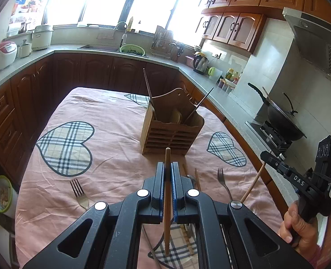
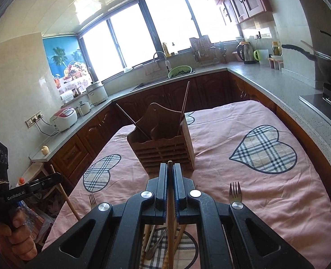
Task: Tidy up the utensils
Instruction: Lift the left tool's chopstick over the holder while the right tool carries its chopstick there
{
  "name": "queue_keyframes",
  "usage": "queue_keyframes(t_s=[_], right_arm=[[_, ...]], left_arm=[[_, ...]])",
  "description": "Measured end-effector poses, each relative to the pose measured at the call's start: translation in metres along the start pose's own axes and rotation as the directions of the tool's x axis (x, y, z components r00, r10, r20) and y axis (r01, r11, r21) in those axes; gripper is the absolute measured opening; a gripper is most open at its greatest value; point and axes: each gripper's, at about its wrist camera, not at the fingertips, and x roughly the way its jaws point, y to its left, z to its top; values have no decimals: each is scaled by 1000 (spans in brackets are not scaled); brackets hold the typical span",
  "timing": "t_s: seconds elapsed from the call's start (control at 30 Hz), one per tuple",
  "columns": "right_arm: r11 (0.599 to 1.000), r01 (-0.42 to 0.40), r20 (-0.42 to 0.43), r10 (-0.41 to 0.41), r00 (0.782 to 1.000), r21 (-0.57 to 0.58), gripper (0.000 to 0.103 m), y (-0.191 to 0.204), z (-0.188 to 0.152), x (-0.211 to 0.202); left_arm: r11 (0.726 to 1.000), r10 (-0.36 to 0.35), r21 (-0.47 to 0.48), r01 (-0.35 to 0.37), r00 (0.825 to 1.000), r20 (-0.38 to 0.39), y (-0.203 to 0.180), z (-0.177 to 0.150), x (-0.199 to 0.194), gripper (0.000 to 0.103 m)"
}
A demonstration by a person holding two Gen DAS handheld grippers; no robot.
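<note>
On the pink-clothed desk [image 1: 111, 134] stood the wooden holder [image 1: 172, 130], and both tongs, left [image 1: 168, 170] and right [image 2: 170, 171], each pinched one chopstick [image 1: 167, 179] whose thin shaft could slip or miss a slot.

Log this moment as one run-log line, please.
left gripper: shut on chopstick | right gripper: shut on chopstick | wooden holder: ahead | forks: on table

We see strong daylight pouring through the windows [image 1: 120, 2], blown out to pure white in both views. Glare washes the wall [image 1: 275, 51] by the cabinets. The cloth [image 1: 111, 139] is evenly lit, with soft shadows. Fisheye bending curves the counter [image 2: 277, 89], and corners go black. Focus stays sharp.
</note>
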Motion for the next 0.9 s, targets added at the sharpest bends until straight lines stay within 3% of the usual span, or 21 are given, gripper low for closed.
queue_keyframes(t_s=[0.23, 0.53, 0.9], right_arm=[[1000, -2, 23, 2, 1000, -3, 4, 2, 4, -8], [1000, -17, 77, 18, 997, -8, 4, 4, 12, -16], [999, -35, 109, 35, 993, -3, 4, 2, 23, -10]], left_arm=[[1000, -14, 0, 14, 999, 31, 1, 0, -8, 4], [1000, 0, 19, -2, 991, 130, 3, -1, -19, 4], [1000, 0, 19, -3, 987, 159, 4, 1, -6, 4]])
